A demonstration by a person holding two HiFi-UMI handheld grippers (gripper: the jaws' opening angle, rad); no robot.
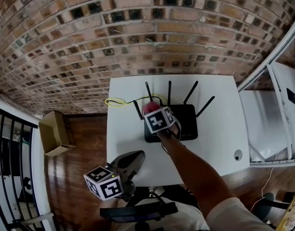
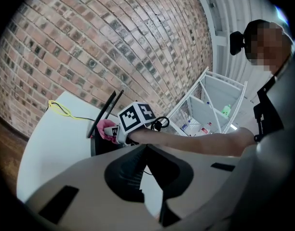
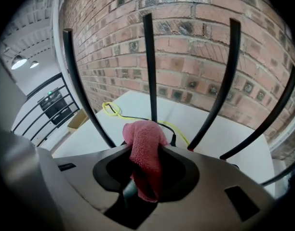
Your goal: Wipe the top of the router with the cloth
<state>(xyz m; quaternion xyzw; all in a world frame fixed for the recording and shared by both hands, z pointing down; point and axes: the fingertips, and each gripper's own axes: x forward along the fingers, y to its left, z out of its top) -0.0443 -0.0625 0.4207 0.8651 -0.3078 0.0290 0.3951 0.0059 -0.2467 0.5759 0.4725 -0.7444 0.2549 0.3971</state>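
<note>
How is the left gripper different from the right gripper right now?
The right gripper has its jaws shut on the pink cloth; the left gripper has shut jaws holding nothing. The right gripper is over the router; the left gripper hangs by the table near edge. Both carry a marker cube.

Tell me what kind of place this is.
Probably an indoor room in a home or small office, perhaps a loft. It has an exposed brick wall, a wooden floor, and a white table bearing a router with antennas.
</note>
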